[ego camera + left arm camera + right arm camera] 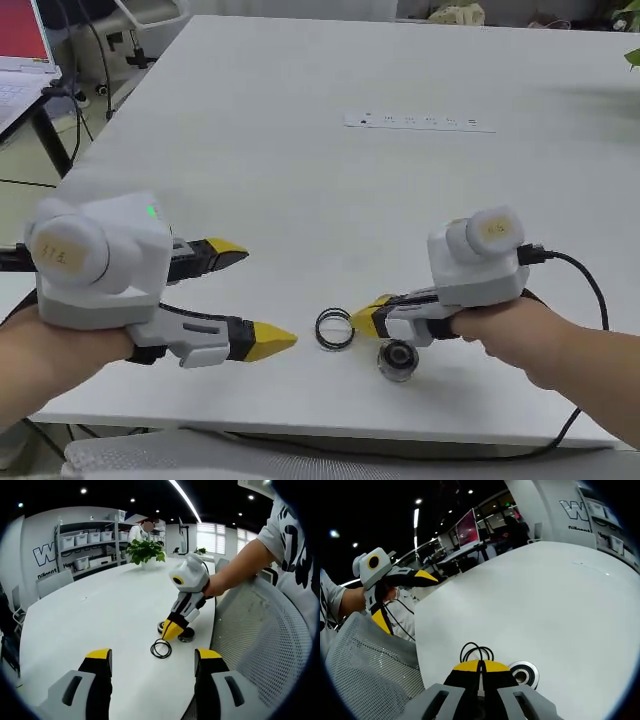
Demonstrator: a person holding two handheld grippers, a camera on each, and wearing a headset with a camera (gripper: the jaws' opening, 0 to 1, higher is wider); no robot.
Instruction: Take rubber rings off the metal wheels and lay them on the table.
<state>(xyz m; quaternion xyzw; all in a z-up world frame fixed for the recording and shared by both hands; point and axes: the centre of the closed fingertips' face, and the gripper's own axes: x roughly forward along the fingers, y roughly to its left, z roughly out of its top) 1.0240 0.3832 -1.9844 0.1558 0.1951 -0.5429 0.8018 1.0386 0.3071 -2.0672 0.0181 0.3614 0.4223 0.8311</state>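
**Rubber rings [335,328] flat on the table, right claw [360,318] closed at their edge**

On my feed the left claw [268,297] comes first. Its two yellow-tipped jaws stand wide apart with nothing between them, over the near part of the white table [300,150]. Its own camera looks straight along that gap, and just ahead of the gap lie the rubber rings. They are a few thin black loops, overlapping and flat on the table.

To the right of the left claw's lower tip, with the loops between them, is the right claw. Its jaws are pressed together into a single yellow point, and that point sits at the edge of the loops nearest the right claw. I cannot tell whether it nips a ring or merely touches one. In the right claw's own view the loops fan out just beyond the closed tips.

Just right of those tips, under the claw's body in the head view, the metal wheel [398,358] lies flat on the table. It has a silver rim and a dark centre, and it sits near the rings without touching them. Far ahead of both claws a white power strip [420,122] lies across the table.
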